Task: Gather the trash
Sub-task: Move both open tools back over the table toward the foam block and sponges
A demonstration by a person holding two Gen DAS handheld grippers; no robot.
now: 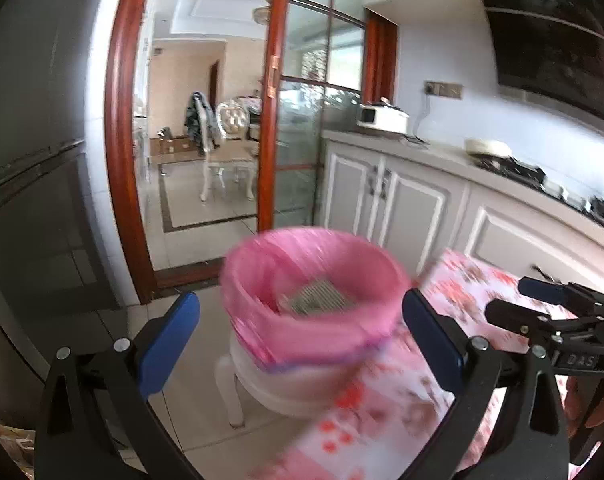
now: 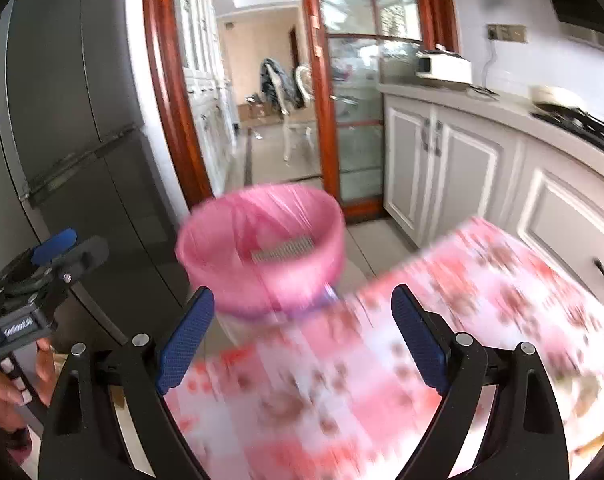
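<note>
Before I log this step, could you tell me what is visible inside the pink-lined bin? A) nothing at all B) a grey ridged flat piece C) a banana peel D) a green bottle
B: a grey ridged flat piece lies inside the pink bag liner of the white bin.

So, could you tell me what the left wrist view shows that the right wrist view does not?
Only the left wrist view shows the white stool under the bin and the right gripper. Only the right wrist view shows the left gripper. Both show the pink-lined bin, the grey ribbed item inside it and the floral tablecloth.
</note>
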